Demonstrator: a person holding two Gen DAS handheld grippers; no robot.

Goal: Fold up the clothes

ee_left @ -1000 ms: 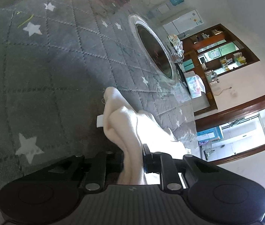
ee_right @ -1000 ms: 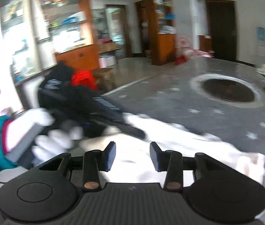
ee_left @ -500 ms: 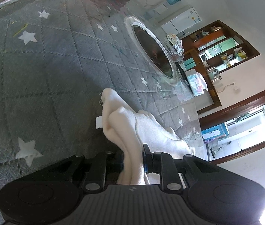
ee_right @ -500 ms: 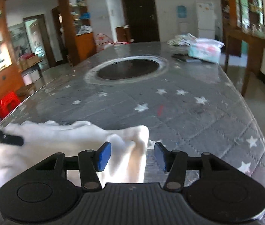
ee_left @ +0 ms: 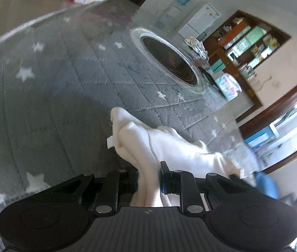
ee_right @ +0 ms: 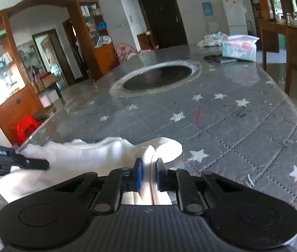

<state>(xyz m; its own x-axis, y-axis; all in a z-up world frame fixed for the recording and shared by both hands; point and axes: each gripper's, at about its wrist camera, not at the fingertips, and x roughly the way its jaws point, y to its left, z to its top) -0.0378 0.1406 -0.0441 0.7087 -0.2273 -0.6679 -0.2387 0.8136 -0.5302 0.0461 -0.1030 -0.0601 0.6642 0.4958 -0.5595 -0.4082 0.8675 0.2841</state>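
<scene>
Each hand-held gripper, left (ee_left: pixel 148 178) and right (ee_right: pixel 149 173), pinches the white garment (ee_right: pixel 98 157); right jaws closing, hems hidden.

Your garment (ee_right: pixel 81 157) lies along the near edge of the surface (ee_right: pixel 243 130), stretched between your two grippers: the left gripper (ee_right: pixel 41 164) at its left end, the right gripper (ee_right: pixel 149 173) at its right end (folds of cloth between its closing jaws). Beyond the garment, in the middle of the surface, sits the round recess (ee_right: pixel 157 77). At the far right end rests a tissue pack (ee_right: pixel 239 49), a flat device (ee_right: pixel 215 58) just left of it.
</scene>
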